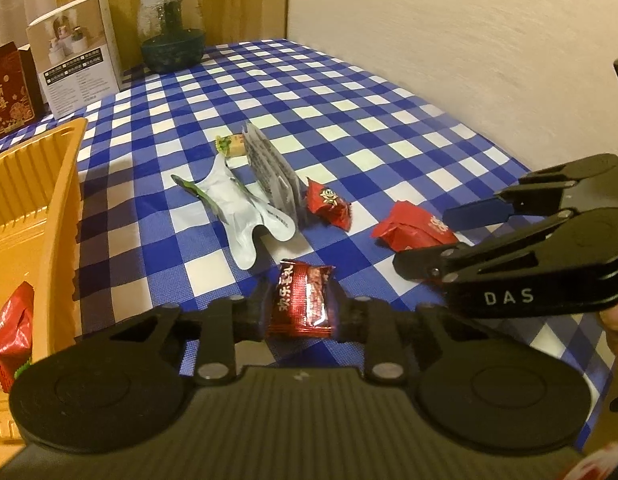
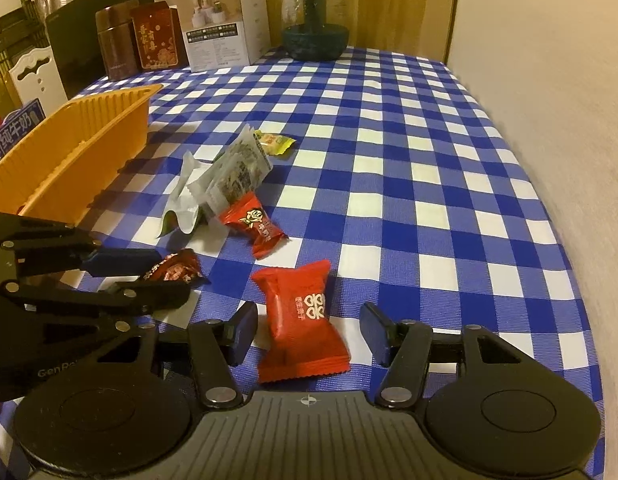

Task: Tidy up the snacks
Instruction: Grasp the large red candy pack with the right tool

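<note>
My left gripper (image 1: 303, 312) is shut on a dark red snack packet (image 1: 302, 302), also seen in the right wrist view (image 2: 175, 268). My right gripper (image 2: 309, 334) is open, its fingers on either side of a bright red packet (image 2: 301, 320) lying on the checked cloth; that packet also shows in the left wrist view (image 1: 413, 228). A small red candy (image 1: 329, 202) (image 2: 255, 224), a silver-white pouch (image 1: 233, 208) (image 2: 185, 196), a grey printed sachet (image 1: 273, 172) (image 2: 241, 168) and a yellow-green candy (image 1: 231, 145) (image 2: 275, 142) lie beyond. An orange tray (image 1: 49, 184) (image 2: 69, 148) stands at the left.
A red packet (image 1: 13, 332) lies in the tray. At the table's far end stand a white box (image 2: 223, 28), a red box (image 2: 155, 36), a brown tin (image 2: 117, 40) and a glass jar (image 2: 315, 20). A wall (image 2: 549, 80) runs along the right edge.
</note>
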`<state>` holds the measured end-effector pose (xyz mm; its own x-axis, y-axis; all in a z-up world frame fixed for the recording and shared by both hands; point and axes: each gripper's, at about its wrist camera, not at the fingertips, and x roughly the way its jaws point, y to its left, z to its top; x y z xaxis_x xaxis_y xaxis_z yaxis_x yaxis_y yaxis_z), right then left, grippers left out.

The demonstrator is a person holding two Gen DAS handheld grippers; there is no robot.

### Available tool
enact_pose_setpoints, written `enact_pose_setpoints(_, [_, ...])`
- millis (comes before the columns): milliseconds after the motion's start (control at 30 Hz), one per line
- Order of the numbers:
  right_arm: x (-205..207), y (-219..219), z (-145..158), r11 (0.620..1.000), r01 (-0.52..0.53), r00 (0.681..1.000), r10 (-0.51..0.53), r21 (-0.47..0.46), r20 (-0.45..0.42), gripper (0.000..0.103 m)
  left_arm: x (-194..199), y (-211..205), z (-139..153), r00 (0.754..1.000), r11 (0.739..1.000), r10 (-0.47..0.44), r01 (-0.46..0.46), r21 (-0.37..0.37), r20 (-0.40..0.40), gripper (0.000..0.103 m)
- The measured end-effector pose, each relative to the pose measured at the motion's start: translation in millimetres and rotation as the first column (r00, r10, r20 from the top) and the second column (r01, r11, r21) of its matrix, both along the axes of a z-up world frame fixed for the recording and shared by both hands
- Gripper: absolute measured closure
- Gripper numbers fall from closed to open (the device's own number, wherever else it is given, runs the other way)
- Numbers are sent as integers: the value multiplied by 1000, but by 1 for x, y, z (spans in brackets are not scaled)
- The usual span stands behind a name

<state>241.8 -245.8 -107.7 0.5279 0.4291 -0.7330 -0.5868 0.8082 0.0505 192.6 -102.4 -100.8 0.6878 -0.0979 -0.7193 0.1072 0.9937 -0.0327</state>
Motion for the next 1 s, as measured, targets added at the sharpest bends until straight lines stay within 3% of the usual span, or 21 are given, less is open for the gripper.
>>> enact_pose_setpoints(133, [1,0,1,1000,7,1000,-7,6,1,47,0,0,0,1000,1000,-6,6,-4,-4,79])
enact_pose_setpoints(267, [0,0,1,1000,20,1000,-20,-4,7,68,-1,0,1,1000,1000,-15,15,-14,-12,80])
enact_pose_setpoints(367, [-2,-1,1,1000,30,999,-30,-5,10,73,-1,-1,2,1000,999,-22,22,-23,-14,80])
enact_pose_setpoints(1000, [-41,-7,29,981,180,984,-178,67,-28,76,-16,7,33,999,997,-48,47,-69,-16,80])
